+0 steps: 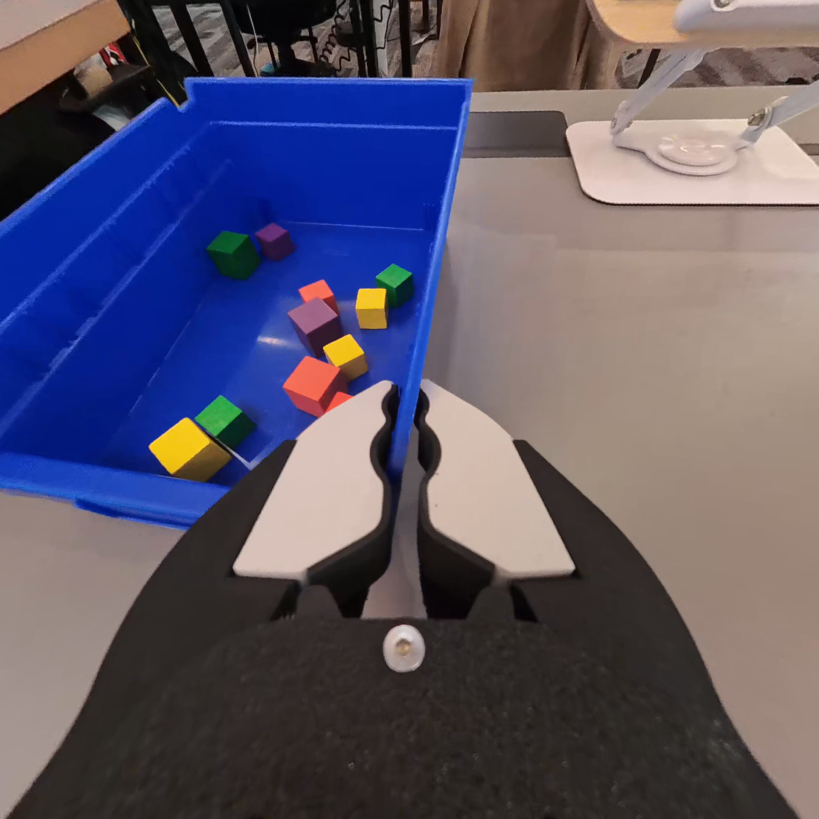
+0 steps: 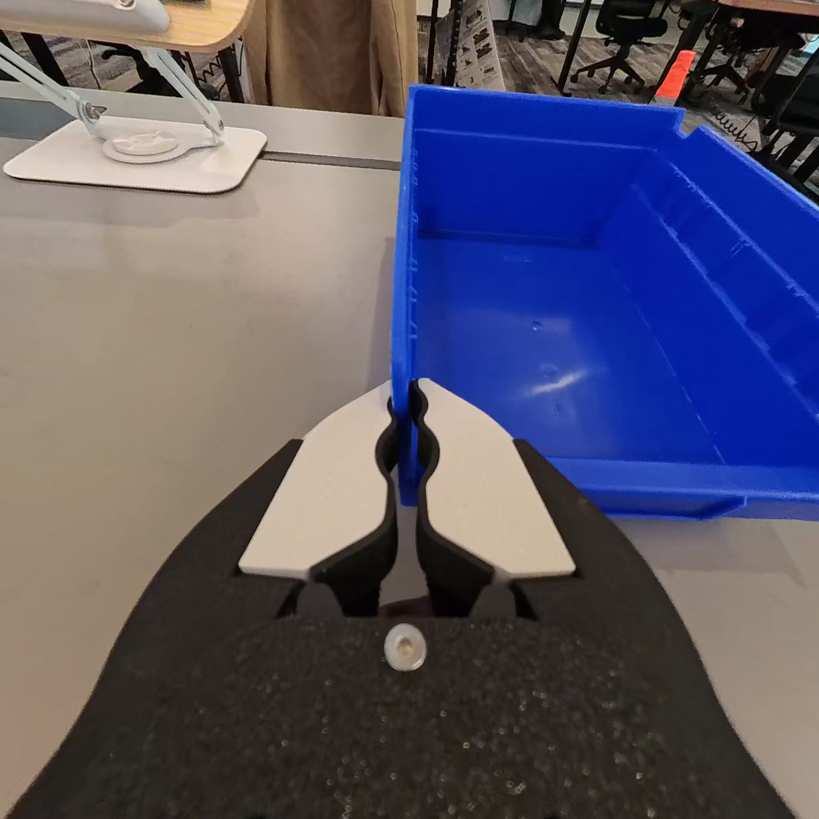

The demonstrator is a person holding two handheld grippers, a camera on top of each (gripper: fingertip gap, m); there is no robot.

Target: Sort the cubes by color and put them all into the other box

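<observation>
My left gripper [image 1: 405, 392] pinches the cube-filled bin's [image 1: 447, 266] wall (cubes [image 1: 314, 385] toward ten o'clock); my right gripper [image 2: 402, 388] clamps the bare bin's [image 2: 404, 288] wall.

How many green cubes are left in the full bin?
3. One green cube at the far end beside a purple cube, one by the right wall, one near the front touching a yellow cube. The left tool may hide more.

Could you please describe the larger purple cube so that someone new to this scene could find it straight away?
Look in the blue box holding the coloured cubes, towards its right wall. The larger purple cube sits mid-floor, against a smaller red cube behind it and a yellow cube in front. The only other purple cube is smaller, farther back beside a green cube.
</observation>
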